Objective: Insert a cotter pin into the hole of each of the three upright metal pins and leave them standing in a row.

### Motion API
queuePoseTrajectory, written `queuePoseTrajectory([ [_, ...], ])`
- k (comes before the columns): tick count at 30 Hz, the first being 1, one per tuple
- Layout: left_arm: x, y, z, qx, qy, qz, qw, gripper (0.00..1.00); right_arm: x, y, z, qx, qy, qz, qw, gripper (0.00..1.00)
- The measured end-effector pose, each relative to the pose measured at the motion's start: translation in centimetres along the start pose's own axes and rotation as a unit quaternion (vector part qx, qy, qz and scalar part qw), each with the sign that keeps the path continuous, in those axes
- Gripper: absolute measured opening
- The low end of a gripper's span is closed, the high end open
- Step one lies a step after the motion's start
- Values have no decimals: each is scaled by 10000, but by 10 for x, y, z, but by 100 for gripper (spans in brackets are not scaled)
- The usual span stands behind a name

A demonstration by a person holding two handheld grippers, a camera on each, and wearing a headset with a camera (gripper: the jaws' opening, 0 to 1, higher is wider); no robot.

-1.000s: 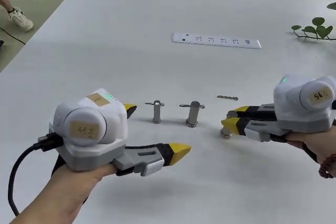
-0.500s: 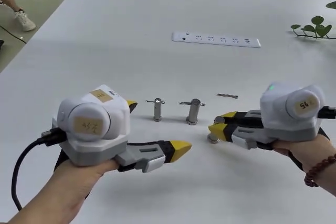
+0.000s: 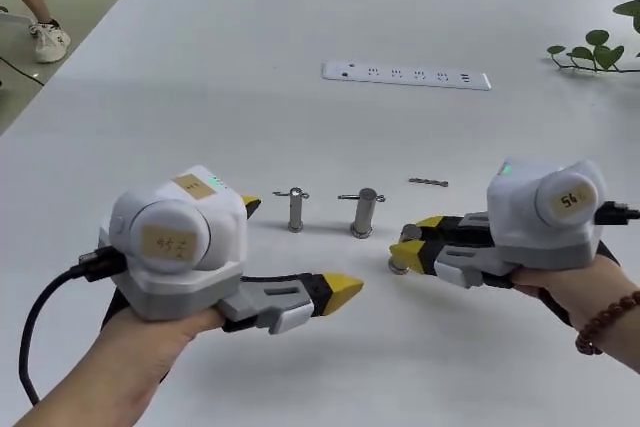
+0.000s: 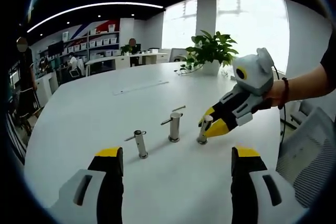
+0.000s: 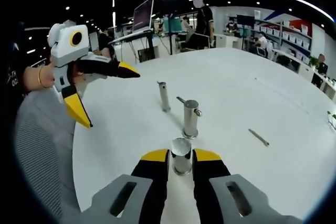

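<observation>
Head view: my L hand (image 3: 150,342) cups the L claw (image 3: 297,247) from below, palm up and forearm low over the table (image 3: 200,67). A black cable (image 3: 35,317) loops off the claw's rear. Jaws are spread wide and pinch nothing, tips aimed right. My R hand (image 3: 585,287) has a bead bracelet (image 3: 603,320) at the wrist. It holds the R claw (image 3: 412,239) level, tips aimed left, pressed onto the 3rd pin (image 3: 398,266), whose base sits on the table. 1st pin (image 3: 295,209) and 2nd pin (image 3: 363,213) stand upright just left of it, w/ a cotter (image 3: 349,199) crosswise through the top of each. A loose cotter (image 3: 428,183) lies flat beyond the R claw. Strip (image 3: 405,75) and plant (image 3: 590,52) are well back.

Left gripper view: L claw (image 4: 177,153) tips are far apart w/ bare table between them. Ahead stand the 1st pin (image 4: 140,144), 2nd pin (image 4: 174,127) and 3rd pin (image 4: 203,131). The R claw (image 4: 210,122) reaches in from the right, angled down, and nips the 3rd pin. Loose cotter (image 4: 178,108) lies behind.

Right gripper view: R claw (image 5: 181,164) jaws touch both sides of the 3rd pin (image 5: 181,148). 2nd pin (image 5: 190,118) is just past it, 1st pin (image 5: 164,96) further on. Loose cotter (image 5: 259,137) lies to the right. L claw (image 5: 109,97) is at left, jaws splayed.
</observation>
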State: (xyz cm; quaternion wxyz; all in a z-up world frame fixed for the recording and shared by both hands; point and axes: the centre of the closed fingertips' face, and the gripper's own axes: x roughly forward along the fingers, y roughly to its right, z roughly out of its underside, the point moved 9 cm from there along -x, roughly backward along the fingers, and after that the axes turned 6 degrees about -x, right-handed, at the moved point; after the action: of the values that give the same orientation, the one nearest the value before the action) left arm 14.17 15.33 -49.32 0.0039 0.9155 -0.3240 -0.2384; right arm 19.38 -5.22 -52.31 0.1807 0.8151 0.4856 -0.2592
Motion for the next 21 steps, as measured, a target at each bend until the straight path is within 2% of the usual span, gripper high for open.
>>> queuePoseTrajectory([
  [1,0,-1,0,3,-8,-12,10000,84,0,-1,2,152,15,-51,9999,15],
  [6,-1,-2,0,-30,5,-56,10000,85,-4,-1,1,202,16,-29,9998,18],
  [14,-1,-2,-1,-50,31,-64,10000,87,-19,4,-12,449,141,-122,9988,20],
  [21,-2,-3,-1,-138,90,-123,9998,90,-27,11,-19,476,137,-136,9987,22],
])
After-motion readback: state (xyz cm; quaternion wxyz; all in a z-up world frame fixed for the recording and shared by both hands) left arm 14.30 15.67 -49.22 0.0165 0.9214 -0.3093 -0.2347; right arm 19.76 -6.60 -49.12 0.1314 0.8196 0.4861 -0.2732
